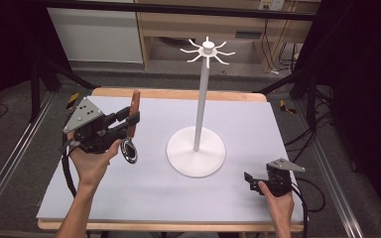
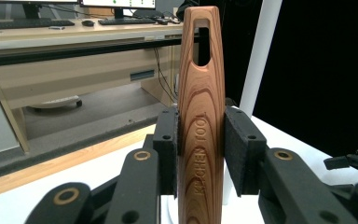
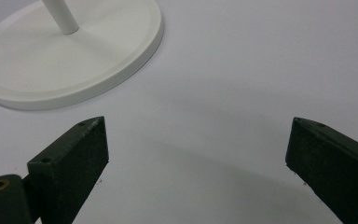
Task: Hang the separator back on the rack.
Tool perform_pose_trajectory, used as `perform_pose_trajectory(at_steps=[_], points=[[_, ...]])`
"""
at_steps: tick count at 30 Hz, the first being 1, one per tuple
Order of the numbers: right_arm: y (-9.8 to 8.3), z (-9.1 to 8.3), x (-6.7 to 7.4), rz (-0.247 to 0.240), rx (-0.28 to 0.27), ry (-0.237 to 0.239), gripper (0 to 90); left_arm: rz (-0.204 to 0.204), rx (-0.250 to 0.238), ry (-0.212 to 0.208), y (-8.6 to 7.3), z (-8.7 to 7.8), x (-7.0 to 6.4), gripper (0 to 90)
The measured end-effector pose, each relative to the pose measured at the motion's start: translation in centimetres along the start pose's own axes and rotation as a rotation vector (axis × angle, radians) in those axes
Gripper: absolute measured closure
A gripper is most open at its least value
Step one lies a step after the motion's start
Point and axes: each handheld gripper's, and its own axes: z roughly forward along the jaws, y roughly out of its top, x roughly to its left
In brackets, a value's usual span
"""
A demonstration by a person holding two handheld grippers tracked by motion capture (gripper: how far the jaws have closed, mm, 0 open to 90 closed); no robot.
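1. Utensil (image 2: 200,121), one, wooden-handled, stands upright clamped in the left gripper (image 1: 121,121).
2. Stand (image 1: 196,148), one, white, sits on the desk (image 1: 144,193) between both grippers.
3. Right gripper (image 3: 196,154) hovers with jaws apart, holding nothing, beside the stand's base.

So there's a kitchen tool (image 1: 131,130) with a wooden handle (image 2: 201,116), held upright off the table at the left, metal round end hanging low. The handle has "KITCHEN TOOL" engraved and a hanging slot on top. White hook stand (image 1: 197,148) sits mid-table, hooks (image 1: 208,51) bare.
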Motion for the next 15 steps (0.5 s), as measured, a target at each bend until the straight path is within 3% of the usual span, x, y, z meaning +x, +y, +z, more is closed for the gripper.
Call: perform_pose_trajectory(at_steps=[15], points=[[0.0, 0.1, 0.0, -0.003, 0.003, -0.006, 6.3, 0.0, -0.021, -0.039, 2.0, 0.8, -0.5, 67.5]])
